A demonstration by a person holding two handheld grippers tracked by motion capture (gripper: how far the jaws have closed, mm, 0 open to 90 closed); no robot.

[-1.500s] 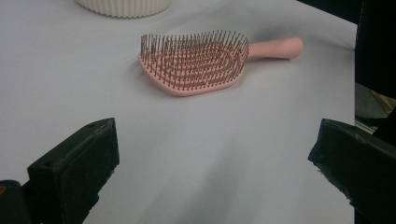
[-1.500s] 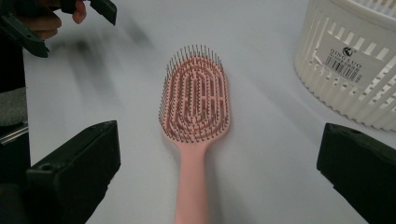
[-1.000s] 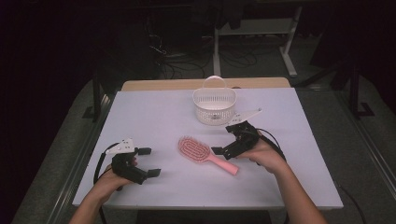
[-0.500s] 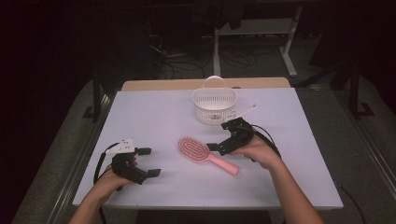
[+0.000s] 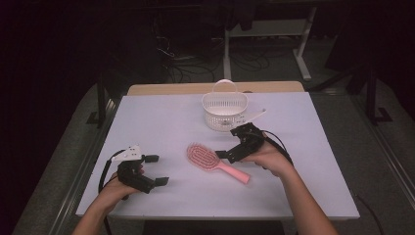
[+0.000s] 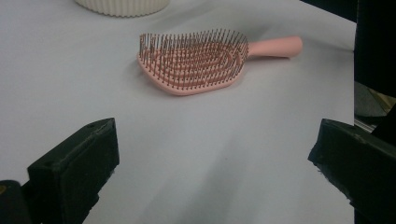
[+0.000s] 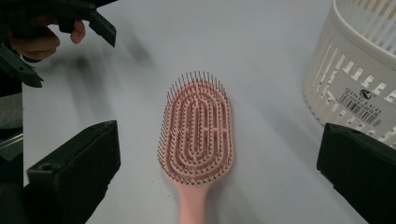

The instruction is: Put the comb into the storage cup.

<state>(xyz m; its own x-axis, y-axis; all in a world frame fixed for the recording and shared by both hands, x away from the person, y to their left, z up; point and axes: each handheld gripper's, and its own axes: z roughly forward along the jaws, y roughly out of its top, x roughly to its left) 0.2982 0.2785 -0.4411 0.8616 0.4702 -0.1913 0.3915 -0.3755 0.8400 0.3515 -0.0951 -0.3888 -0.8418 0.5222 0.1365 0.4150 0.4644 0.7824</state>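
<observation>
A pink hairbrush (image 5: 215, 163) lies bristles up in the middle of the white table (image 5: 161, 122), handle toward the front right. My right gripper (image 5: 232, 143) hovers open just right of the brush head, above the handle; in the right gripper view the hairbrush (image 7: 198, 130) sits centred between the wide jaws. My left gripper (image 5: 156, 170) rests open near the front left of the table, well apart from the brush. In the left gripper view the hairbrush (image 6: 196, 60) lies ahead, beyond the jaws.
A white slotted basket (image 5: 224, 110) with a handle stands at the back centre, just behind my right gripper; its wall (image 7: 359, 70) is close on the right in the right gripper view. A white stick-like item (image 5: 254, 116) lies beside the basket.
My right gripper has shifted a little back and left, coming over the brush handle toward the head. The left gripper and the brush have stayed still.
</observation>
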